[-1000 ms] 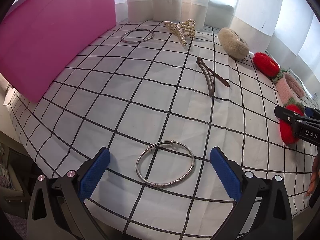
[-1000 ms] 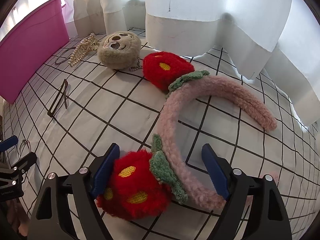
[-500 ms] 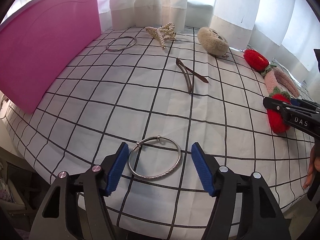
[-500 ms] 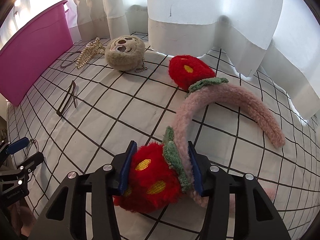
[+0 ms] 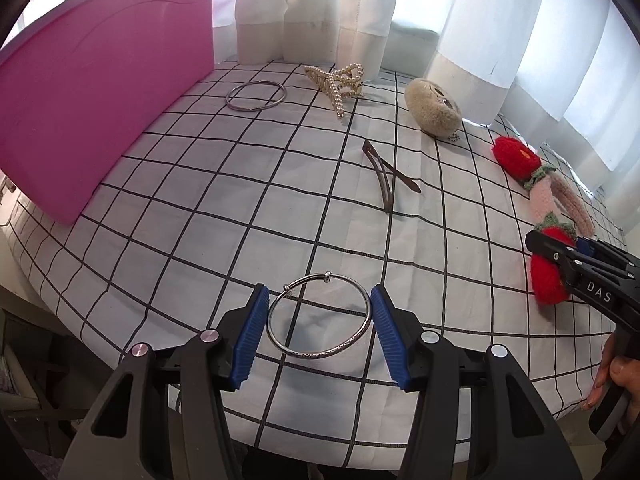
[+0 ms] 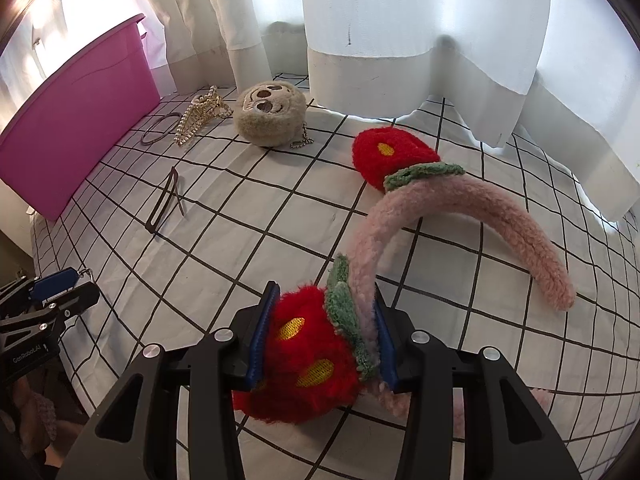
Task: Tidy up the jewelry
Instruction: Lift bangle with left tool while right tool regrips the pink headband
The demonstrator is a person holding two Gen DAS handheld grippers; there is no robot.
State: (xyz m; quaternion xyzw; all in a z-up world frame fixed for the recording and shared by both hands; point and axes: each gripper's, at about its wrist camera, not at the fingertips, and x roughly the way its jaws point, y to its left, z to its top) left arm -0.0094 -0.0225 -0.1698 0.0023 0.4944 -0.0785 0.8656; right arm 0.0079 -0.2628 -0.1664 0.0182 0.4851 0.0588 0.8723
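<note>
Both pickups are under way: the left gripper (image 5: 318, 334) jaws are closing around the silver bangle (image 5: 319, 317), the right gripper (image 6: 323, 338) jaws are closing, clamped on the plush headband (image 6: 448, 216), and a lift toward the pink bin (image 5: 100, 92) is judged next.

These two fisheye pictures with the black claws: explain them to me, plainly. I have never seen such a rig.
A person holds a two-finger gripper in each hand, each with a camera looking along its blue-padded fingers. The left view shows the left gripper closing around a silver bangle on the checked cloth. The right view shows the right gripper closing on a fluffy pink headband at its red strawberry. Also lying there: a second bangle, a pearl claw clip, a brown hair clip, a plush keychain, a pink bin.
</note>
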